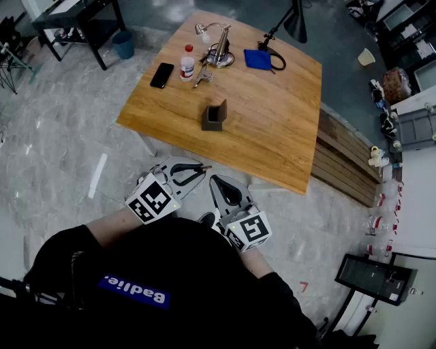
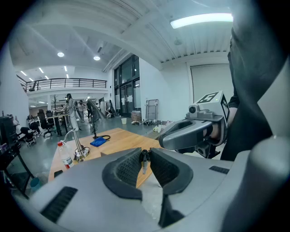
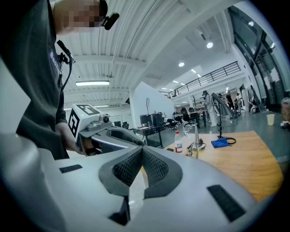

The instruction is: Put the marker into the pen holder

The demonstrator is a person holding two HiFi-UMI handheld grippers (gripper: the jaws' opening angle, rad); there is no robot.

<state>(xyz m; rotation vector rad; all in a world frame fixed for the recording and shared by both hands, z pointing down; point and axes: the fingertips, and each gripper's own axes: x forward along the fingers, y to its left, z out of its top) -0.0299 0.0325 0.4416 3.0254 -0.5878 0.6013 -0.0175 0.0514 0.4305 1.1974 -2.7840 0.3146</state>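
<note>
The dark brown pen holder (image 1: pixel 214 114) stands upright near the middle of the wooden table (image 1: pixel 272 136). Both grippers hang off the table's near edge, over the floor and close to the person's body. My left gripper (image 1: pixel 196 171) is shut on a thin dark marker (image 2: pixel 144 161), which is pinched between the jaw tips with its end poking out (image 1: pixel 202 168). My right gripper (image 1: pixel 217 180) sits beside the left one, jaws shut with nothing between them (image 3: pixel 142 152). The holder is well ahead of both grippers.
At the table's far side are a black phone (image 1: pixel 161 75), a white bottle with a red cap (image 1: pixel 187 63), a chrome lamp base (image 1: pixel 219 54), a blue cloth (image 1: pixel 257 59) and a black desk lamp (image 1: pixel 294 20). Grey floor surrounds the table; a bench (image 1: pixel 344 167) runs along its right.
</note>
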